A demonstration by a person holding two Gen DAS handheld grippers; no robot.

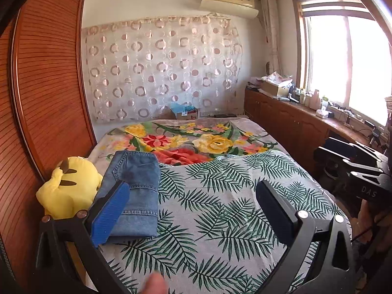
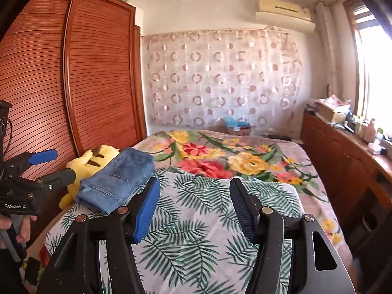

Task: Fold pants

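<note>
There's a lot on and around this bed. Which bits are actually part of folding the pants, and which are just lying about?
Part of the job:
- folded jeans
- left gripper, open, holding nothing
- right gripper, open, holding nothing
- palm-leaf sheet under the jeans

Just lying about:
- yellow plush toy beside the jeans
- floral blanket
- cardboard box at the bed's far end
- air conditioner

The left gripper's [image 1: 193,210] blue finger [image 1: 110,216] hides the folded jeans' [image 1: 137,191] near left edge. The yellow plush toy [image 1: 67,186] lies partly hidden behind the jeans. Small items on the windowsill counter [image 1: 306,112] are too tiny to identify.

black left gripper [image 1: 193,208], blue ribbed pads [image 1: 110,214] — silver screws, "genrobot.ai" marking
</note>
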